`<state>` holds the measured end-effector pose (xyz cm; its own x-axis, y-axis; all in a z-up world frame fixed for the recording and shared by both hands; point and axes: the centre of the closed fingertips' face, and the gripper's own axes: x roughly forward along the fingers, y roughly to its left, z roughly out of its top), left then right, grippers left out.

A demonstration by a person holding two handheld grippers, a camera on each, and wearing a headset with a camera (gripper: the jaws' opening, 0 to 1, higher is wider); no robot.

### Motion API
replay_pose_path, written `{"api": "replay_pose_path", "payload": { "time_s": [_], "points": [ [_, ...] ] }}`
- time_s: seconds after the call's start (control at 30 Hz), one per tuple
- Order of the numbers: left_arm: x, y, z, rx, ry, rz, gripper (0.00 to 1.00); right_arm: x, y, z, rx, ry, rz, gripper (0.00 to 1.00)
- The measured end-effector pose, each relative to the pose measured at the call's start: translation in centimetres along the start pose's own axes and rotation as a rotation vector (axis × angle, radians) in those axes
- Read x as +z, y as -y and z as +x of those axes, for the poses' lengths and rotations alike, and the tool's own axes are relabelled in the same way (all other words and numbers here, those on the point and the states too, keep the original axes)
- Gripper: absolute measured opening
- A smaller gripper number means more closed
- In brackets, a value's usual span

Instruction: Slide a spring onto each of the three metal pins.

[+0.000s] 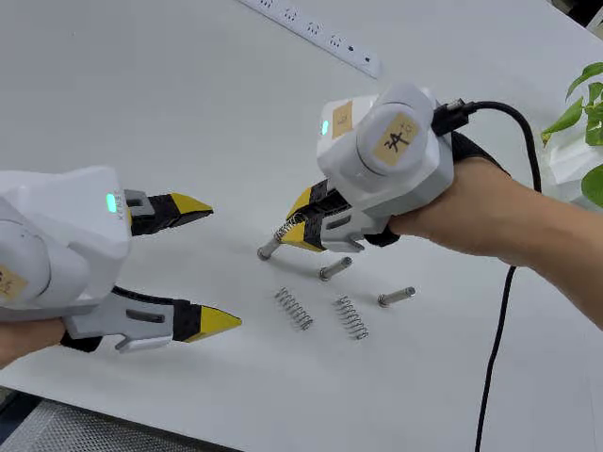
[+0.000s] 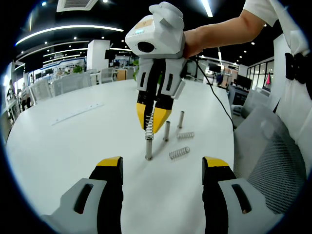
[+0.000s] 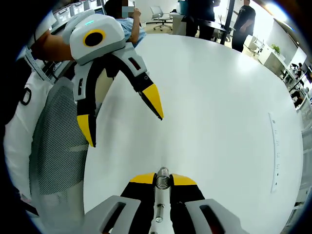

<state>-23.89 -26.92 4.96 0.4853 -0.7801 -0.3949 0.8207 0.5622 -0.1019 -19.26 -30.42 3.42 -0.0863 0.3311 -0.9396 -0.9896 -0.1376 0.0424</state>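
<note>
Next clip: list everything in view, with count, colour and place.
metal pins: three, silver, in a row mid-table
loose springs: two, silver, lying on the table beside the pins
held spring: one, silver, over the end pin
power strip: one, white, far side of the table
plant: one, green, right edge
cable: one, black, trailing from the right gripper
table: one, white
left gripper: white, yellow-tipped, open, at left
right gripper: white, yellow-tipped, shut on the held spring
</note>
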Motion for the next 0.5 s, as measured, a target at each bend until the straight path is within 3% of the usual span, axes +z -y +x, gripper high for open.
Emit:
{"api": "replay_pose_path", "payload": {
  "time_s": [0.5],
  "points": [
    [-0.13, 0.18, 0.23, -0.005, 0.002, -0.011, 0.64, -0.18, 0.01, 0.48, 0.005, 0.002, 0.009, 0.07]
  ]
}}
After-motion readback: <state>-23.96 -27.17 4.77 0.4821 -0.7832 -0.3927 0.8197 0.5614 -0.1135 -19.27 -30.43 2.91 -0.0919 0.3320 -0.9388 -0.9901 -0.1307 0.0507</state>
